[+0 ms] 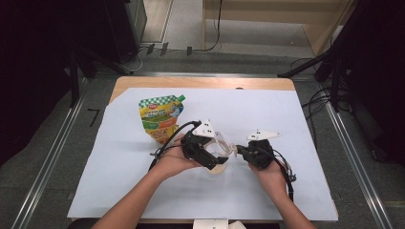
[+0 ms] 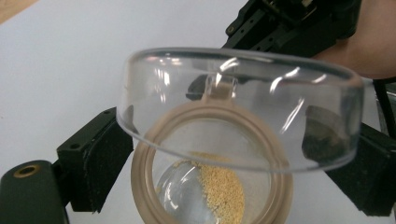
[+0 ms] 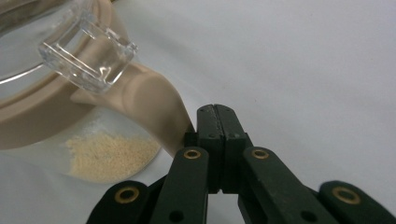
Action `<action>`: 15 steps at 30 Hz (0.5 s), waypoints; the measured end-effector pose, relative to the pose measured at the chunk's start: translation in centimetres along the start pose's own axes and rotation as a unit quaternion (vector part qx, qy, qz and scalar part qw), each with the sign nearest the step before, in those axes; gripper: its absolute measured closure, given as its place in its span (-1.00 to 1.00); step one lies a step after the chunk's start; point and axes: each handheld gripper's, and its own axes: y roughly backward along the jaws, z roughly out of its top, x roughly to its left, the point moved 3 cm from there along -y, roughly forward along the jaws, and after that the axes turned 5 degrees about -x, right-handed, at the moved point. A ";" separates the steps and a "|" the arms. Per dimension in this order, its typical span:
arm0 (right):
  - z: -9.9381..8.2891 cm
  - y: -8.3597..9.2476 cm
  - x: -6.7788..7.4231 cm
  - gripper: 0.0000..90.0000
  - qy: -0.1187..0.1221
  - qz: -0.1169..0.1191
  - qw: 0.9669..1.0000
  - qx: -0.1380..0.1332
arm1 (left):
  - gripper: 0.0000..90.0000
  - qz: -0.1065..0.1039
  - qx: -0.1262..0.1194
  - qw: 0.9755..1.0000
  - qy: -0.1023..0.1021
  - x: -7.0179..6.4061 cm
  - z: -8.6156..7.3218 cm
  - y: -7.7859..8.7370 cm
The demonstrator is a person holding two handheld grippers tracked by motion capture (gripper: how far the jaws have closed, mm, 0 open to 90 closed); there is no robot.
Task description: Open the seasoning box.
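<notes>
- The left claw (image 1: 216,160) is clamped on the clear lid (image 2: 240,109) of a small glass jar (image 1: 218,164); in the left gripper view its black pads (image 2: 109,154) press on the lid's two opposite sides
- The lid is hinged open and tilted, standing up over the jar's mouth, where a beige sealing ring (image 2: 142,186) runs round the rim
- Inside the jar, a little heap of pale yellow grains (image 2: 222,189) lies on the bottom
- The jar stands on the white sheet (image 1: 119,162) that covers the surface, near the middle and towards the person's side, between the two hands
- The right claw (image 3: 215,122) is clenched tight, jaws pressed together with nothing visible between them; its tip sits right against the beige tab (image 3: 156,109) of the seal, beside the lid's clear clasp (image 3: 88,56)
- Whether that tip actually touches the tab I cannot tell for certain
- A green and yellow pouch (image 1: 161,117) lies flat on the sheet, behind the left hand (image 1: 174,160) and well apart from the jar
</notes>
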 end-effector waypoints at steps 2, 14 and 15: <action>0.0 0.0 0.0 1.00 -0.001 0.000 1.000 0.000 | -0.80 -0.009 -0.010 1.000 0.008 -0.1 0.4 0.1; -0.2 0.2 0.1 1.00 -0.004 0.001 1.000 0.000 | -0.84 -0.009 0.013 1.000 0.005 -0.4 1.1 -0.3; -0.2 0.2 0.1 1.00 -0.003 0.000 1.000 0.000 | -0.87 -0.008 0.011 1.000 0.007 -0.4 0.9 -0.2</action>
